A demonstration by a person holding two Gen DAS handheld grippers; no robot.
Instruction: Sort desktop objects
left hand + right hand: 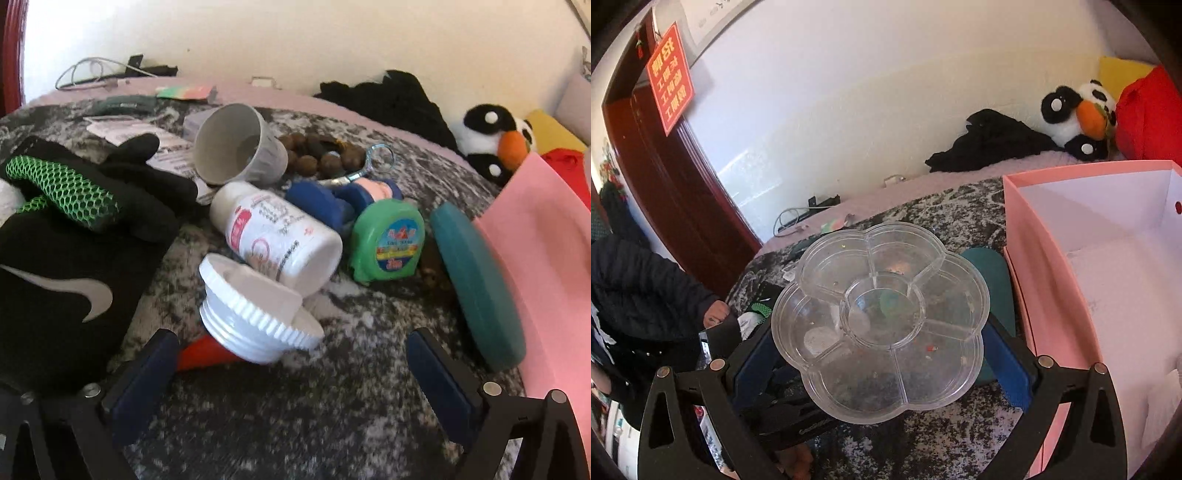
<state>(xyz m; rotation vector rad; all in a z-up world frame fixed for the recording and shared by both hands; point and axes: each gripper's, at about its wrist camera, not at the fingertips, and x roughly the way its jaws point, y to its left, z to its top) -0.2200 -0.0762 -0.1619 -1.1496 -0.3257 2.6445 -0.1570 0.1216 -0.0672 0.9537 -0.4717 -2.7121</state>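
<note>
- My left hand-held gripper (291, 365) is spread wide above the desk (332, 424), nothing between its blue pads (142, 384).
- Just ahead of it lies a white ribbed screw cap (255, 317), tilted on its side, with something red (201, 354) poking out from under it, near my left pad.
- Leaning against that cap is a white pill bottle (277, 236), lying on its side with a red and white label.
- Right of the bottle stands a green tape measure (388, 242), and behind that lies a blue toy figure (340, 201) with a metal key ring.
- Farther back a grey cup (240, 144) is tipped over, mouth toward me, beside a string of brown wooden beads (317, 151).
- A black glove with green mesh (66, 221) covers the left side of the desk.
- A teal glasses case (476, 284) lies along the wall of the pink box (546, 266) at right.
- My right hand-held gripper (879, 354) is closed on a clear flower-shaped divided tray (879, 317), its pads (1006, 365) pressing the rim on either side, the tray lifted above the desk.
- In the right wrist view the pink box is open, its white inside bare as far as I can see, and the tray sits just left of it.
- A panda plush (1078, 118) and a black cloth (990, 140) rest at the back by the wall.
- A dark sleeve (646, 288) and a hand (716, 314) show at the left edge.
</note>
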